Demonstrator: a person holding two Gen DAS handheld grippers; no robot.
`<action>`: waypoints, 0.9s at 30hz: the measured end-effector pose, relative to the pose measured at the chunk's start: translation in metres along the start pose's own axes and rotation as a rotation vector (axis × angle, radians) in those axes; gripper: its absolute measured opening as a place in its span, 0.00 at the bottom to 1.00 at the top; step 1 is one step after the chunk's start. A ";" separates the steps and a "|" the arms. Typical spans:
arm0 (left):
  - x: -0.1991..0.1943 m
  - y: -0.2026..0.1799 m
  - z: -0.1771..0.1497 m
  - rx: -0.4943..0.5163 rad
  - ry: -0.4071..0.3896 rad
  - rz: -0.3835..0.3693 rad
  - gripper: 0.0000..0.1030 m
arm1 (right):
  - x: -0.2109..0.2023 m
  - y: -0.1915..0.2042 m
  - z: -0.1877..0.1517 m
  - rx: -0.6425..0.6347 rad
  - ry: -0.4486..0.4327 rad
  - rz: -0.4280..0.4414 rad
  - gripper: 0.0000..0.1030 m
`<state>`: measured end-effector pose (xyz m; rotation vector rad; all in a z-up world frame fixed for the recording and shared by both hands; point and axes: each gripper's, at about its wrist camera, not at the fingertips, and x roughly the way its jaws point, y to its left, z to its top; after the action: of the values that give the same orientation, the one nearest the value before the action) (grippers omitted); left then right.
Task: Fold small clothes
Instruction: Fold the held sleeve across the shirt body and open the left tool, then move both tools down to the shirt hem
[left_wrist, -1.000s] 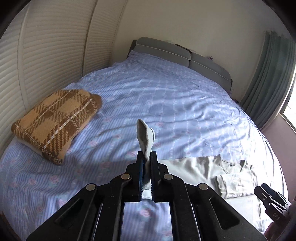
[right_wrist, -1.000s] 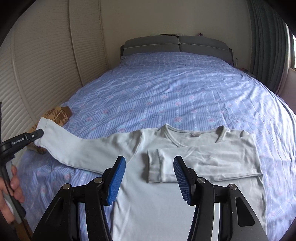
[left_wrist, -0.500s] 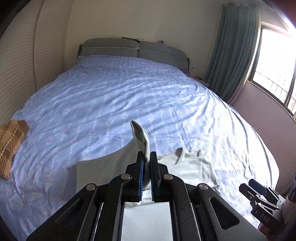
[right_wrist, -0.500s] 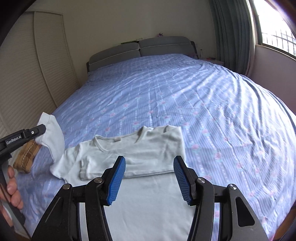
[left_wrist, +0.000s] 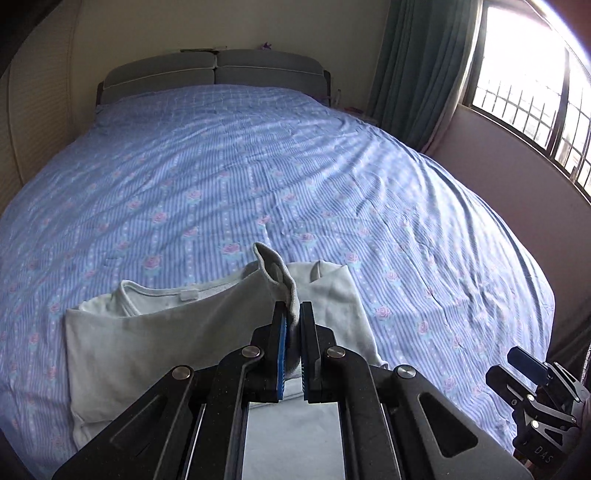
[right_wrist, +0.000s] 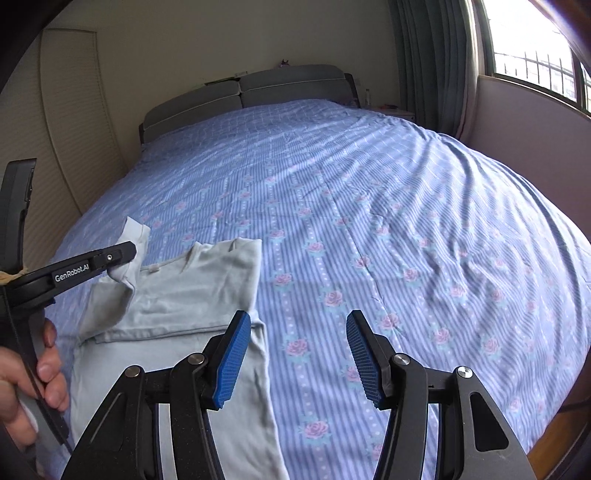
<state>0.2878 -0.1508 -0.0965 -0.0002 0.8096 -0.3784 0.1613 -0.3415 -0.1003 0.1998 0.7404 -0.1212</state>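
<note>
Left tool (left_wrist: 292, 314) is gripping the sleeve cuff (left_wrist: 275, 271) over the pale shirt (left_wrist: 155, 332) on the bed (left_wrist: 258, 166); right tool (right_wrist: 295, 354) is hovering wide open, holding nothing.

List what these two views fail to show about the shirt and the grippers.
- Shirt hem: both views, cut off behind the gripper bodies and bottom edge.
- Sleeve cuff where gripped: left wrist view, hidden between the shut fingers of the left gripper.
- Right gripper, open: in the left wrist view only its body shows, at the right edge.
</note>
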 end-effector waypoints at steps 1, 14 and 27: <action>0.008 -0.006 -0.001 0.009 0.009 0.004 0.08 | 0.002 -0.004 -0.001 0.005 0.005 -0.003 0.53; 0.080 -0.039 -0.029 0.049 0.115 0.023 0.08 | 0.030 -0.029 -0.016 0.039 0.043 -0.007 0.53; 0.027 0.015 -0.043 0.028 0.042 0.099 0.56 | 0.043 -0.018 -0.012 0.038 0.048 0.016 0.53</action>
<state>0.2794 -0.1392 -0.1471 0.0736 0.8428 -0.2969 0.1812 -0.3581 -0.1404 0.2453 0.7848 -0.1153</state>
